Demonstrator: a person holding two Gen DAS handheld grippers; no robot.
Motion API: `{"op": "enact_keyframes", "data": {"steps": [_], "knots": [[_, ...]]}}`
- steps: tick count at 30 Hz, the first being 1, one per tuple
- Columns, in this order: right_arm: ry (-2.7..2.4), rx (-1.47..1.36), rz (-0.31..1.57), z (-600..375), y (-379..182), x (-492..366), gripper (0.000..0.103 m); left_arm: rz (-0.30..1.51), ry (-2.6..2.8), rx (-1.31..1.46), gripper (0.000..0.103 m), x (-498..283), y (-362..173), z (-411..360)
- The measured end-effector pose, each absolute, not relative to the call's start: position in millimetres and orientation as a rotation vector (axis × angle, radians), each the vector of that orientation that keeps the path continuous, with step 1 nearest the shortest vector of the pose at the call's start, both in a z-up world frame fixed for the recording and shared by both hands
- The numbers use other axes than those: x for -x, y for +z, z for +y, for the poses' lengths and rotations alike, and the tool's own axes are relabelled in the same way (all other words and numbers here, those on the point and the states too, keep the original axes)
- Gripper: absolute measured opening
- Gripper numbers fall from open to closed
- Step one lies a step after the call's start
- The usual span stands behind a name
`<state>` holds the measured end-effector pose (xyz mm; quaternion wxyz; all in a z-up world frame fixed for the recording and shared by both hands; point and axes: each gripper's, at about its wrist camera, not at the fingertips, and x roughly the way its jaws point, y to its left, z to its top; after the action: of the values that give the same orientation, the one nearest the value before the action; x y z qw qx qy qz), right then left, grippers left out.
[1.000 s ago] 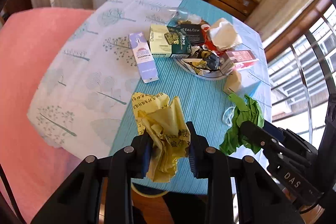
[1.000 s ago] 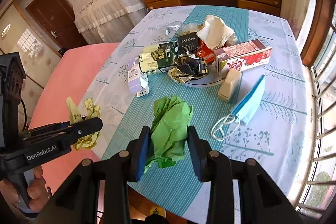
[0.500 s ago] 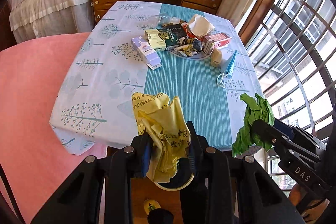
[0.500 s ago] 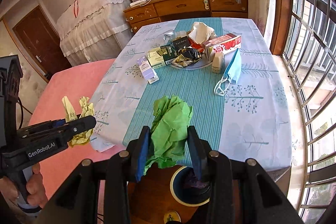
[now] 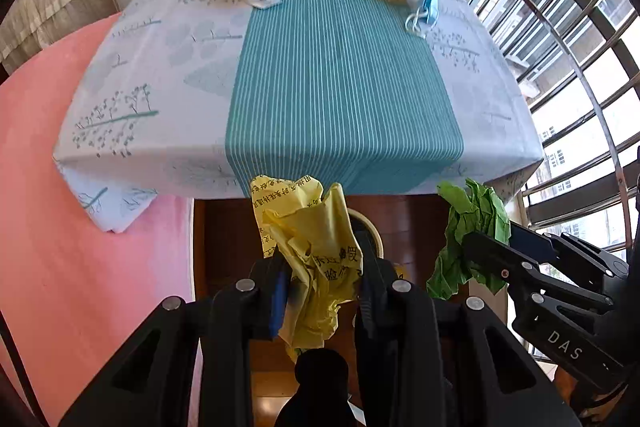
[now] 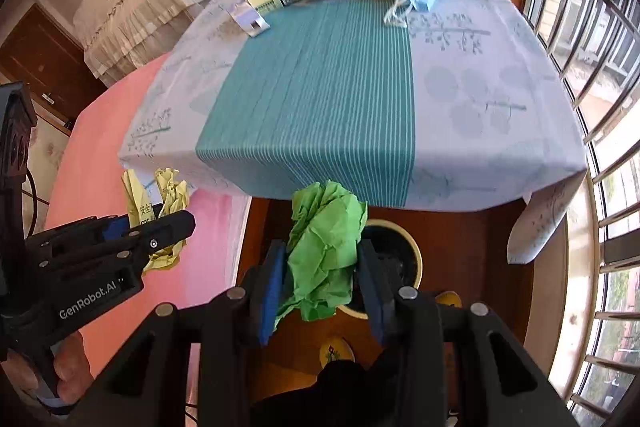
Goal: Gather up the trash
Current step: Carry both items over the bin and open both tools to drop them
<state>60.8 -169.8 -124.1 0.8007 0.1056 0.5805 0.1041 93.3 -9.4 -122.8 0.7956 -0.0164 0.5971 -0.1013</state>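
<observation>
The bin [image 6: 394, 267] stands on the floor just off the table's [image 6: 460, 131] near edge. The green wad [image 6: 326, 255], clamped in the right gripper [image 6: 322, 281], hangs directly above the bin's mouth. The yellow wad [image 5: 316, 251], clamped in the left gripper [image 5: 320, 285], overlaps the bin's left rim. I judge the right nearer to dropping

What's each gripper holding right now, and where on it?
Left gripper pinches the crumpled yellow paper across its middle; right gripper pinches the crumpled green paper across its middle.
</observation>
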Motion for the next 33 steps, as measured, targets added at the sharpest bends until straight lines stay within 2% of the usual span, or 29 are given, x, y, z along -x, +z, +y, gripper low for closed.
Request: {"op": "enact_keyframes", "data": {"steps": [8, 20, 23, 25, 26, 27, 29, 33], "knots": [[0.186, -0.261, 1.386, -184.2, -226.7, -50.8, 0.036, 1.394, -0.216, 0.043, 0.028, -93.8, -218.7, -32.3], [0.148, -0.304, 1.48, -203.4, -410.2, -51.4, 0.039, 1.467, -0.18, 0.093, 0.032, -101.0, -402.1, -52.5], [0.145, -0.325, 1.498, -205.4, -441.5, -55.0, 0.039, 1.471, -0.161, 0.087, 0.042, -101.8, -434.6, -52.5], [0.15, -0.321, 1.505, -202.1, -455.7, -58.7, 0.042, 1.483, -0.163, 0.081, 0.06, -103.6, -448.9, -52.9], [0.154, -0.317, 1.505, -200.6, -460.2, -60.6, 0.05, 1.484, -0.163, 0.076, 0.074, -104.4, -454.8, -52.3], [0.151, -0.308, 1.501, -199.2, -464.0, -62.7, 0.06, 1.477, -0.157, 0.07, 0.085, -105.1, -458.1, -51.5], [0.132, -0.289, 1.489, -197.8, -469.4, -65.3, 0.066, 1.47, -0.144, 0.052, 0.092, -104.9, -462.8, -48.0], [0.11, -0.271, 1.482, -193.7, -468.4, -69.4, 0.066, 1.455, -0.11, 0.052, 0.092, -104.2, -464.7, -40.5]]}}
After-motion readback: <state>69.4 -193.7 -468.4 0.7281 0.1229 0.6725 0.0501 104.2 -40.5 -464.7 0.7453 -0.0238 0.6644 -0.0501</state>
